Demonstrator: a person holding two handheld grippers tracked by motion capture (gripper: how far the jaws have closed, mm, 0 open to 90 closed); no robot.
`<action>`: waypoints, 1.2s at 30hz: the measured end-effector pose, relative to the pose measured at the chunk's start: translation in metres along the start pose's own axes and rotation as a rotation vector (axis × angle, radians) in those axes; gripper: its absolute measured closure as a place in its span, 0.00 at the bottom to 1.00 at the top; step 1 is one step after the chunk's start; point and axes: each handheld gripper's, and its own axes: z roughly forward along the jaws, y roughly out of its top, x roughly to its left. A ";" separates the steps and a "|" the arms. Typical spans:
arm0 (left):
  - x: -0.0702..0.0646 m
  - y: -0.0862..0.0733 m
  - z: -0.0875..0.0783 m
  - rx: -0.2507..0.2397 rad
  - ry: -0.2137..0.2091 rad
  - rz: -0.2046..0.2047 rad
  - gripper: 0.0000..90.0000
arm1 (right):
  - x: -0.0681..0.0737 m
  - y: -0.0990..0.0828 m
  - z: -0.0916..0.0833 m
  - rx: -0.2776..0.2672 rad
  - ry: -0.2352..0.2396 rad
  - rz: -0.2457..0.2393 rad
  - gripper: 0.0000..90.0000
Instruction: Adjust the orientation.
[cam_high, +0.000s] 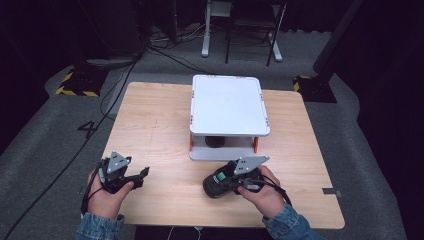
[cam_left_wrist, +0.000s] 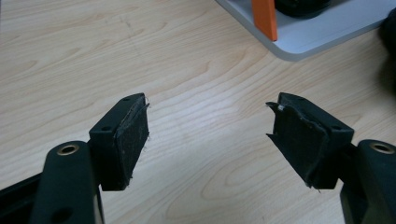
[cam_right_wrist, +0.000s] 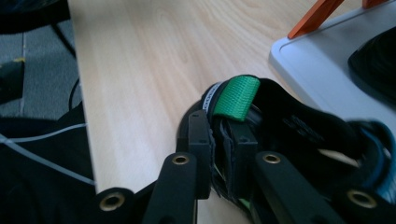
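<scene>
Right gripper (cam_right_wrist: 219, 154) pinching the heel rim of the black shoe (cam_high: 220, 182) — just short of the white shelf (cam_high: 227, 150). Keep grip deep, lift level — left gripper (cam_left_wrist: 210, 135) spread, idle.

We log the table (cam_high: 150, 130) as pale wood-grain laminate, smooth, with a soft sheen. On it the shelf (cam_high: 227, 105) looks like smooth matt white plastic, its posts (cam_left_wrist: 264, 18) glossy orange plastic. Just in front of the shelf, the shoe (cam_right_wrist: 299, 126) is black, matt synthetic cloth, with a green woven webbing loop (cam_right_wrist: 237, 97) at the heel. The left gripper (cam_left_wrist: 212, 140) is matt black plastic; its pads (cam_left_wrist: 131, 140) are rough black foam-like facing, frayed at the edges, with brass-coloured metal rivets behind. Floor (cam_high: 45, 145) around the table: grey carpet, coarse.
</scene>
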 end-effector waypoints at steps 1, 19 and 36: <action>-0.001 0.002 0.002 0.000 -0.007 0.006 0.30 | 0.003 -0.002 -0.006 0.005 -0.008 -0.008 0.92; -0.014 0.027 0.033 0.002 -0.088 0.063 0.30 | 0.011 -0.027 -0.060 0.052 0.010 -0.003 0.89; -0.014 0.028 0.036 0.002 -0.086 0.067 0.30 | 0.012 -0.034 -0.058 -0.104 -0.113 0.072 0.52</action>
